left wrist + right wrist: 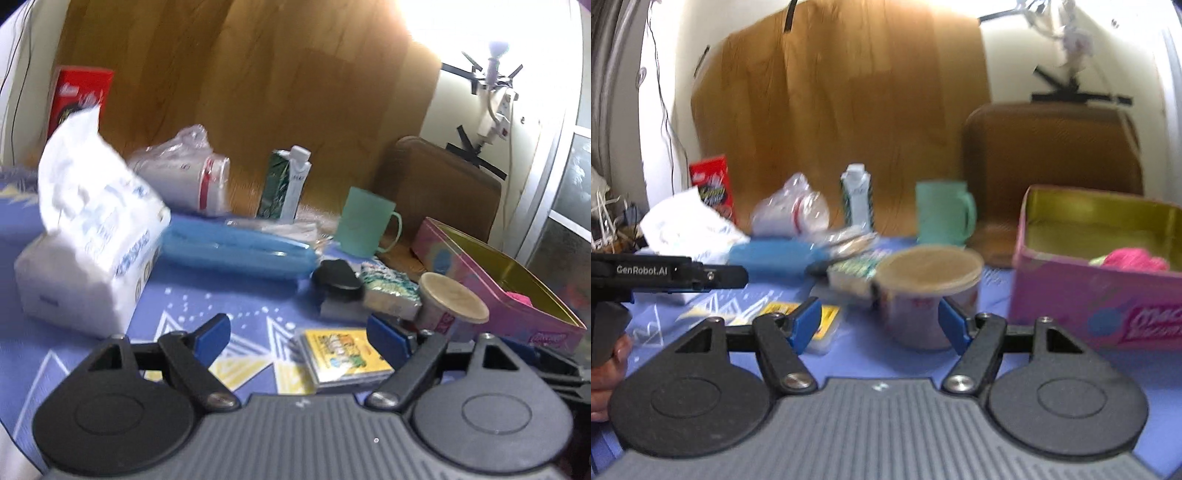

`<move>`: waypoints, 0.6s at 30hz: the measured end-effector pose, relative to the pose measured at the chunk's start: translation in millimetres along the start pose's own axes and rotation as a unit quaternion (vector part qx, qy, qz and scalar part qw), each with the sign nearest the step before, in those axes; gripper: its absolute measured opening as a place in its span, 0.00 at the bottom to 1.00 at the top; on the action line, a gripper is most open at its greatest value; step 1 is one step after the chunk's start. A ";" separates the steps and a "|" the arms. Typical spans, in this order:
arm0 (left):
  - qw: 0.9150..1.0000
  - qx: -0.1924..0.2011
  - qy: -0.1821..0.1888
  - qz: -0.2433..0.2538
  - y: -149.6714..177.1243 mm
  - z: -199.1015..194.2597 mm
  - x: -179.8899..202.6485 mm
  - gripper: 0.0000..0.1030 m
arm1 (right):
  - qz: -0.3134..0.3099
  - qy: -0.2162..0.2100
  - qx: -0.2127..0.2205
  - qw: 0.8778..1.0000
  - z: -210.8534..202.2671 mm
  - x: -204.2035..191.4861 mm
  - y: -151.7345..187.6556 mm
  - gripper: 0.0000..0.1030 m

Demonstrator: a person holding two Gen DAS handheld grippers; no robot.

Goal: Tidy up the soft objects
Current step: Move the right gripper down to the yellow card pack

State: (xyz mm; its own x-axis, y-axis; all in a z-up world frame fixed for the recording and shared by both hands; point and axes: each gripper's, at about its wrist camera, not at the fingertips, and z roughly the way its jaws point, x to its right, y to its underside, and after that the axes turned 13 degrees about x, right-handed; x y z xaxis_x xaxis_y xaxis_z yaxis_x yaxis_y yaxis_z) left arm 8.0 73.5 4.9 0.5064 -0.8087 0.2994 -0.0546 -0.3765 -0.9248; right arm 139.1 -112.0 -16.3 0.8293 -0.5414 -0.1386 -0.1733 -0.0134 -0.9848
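Both claws are standing spread and empty; the tissue pack (88, 236) is lying ahead-left of the left claw (299, 332), nearer than the right claw (879, 321).

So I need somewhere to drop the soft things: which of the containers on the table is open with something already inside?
The pink rectangular tin at the right: lidless, with a pink soft item inside. The round tub has a lid on.

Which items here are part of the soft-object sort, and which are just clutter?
Job:
- tissue pack
- pink box
- pink soft item inside it
- sponge-like pad, probably

Clutter:
- green mug
- lidded cup
- carton
- red box
- yellow card pack
- blue case
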 end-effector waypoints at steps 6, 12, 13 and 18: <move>1.000 0.013 0.012 -0.012 1.4 0.1 0.2 0.85 | 0.040 0.007 -0.046 0.998 11.2 11.0 4.7 0.70; 1.000 0.025 0.007 -0.002 3.8 -4.5 5.0 0.85 | 0.049 0.008 -0.062 0.997 13.5 10.4 8.4 0.70; 1.000 0.028 0.005 -0.002 3.8 -5.0 5.0 0.85 | 0.045 0.007 -0.063 0.997 14.2 9.3 9.0 0.70; 0.999 0.034 -0.004 -0.015 3.8 -7.3 0.8 0.85 | 0.027 0.009 -0.069 0.997 15.9 0.3 9.1 0.70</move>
State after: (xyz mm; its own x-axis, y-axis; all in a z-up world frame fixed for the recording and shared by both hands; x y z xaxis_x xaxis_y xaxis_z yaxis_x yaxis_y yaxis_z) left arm 1.8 68.1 3.3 0.5143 -0.7938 0.3247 0.0191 -0.3679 -0.9297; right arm 146.3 -98.9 -27.0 0.8079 -0.5587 -0.1874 -0.2894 -0.0993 -0.9520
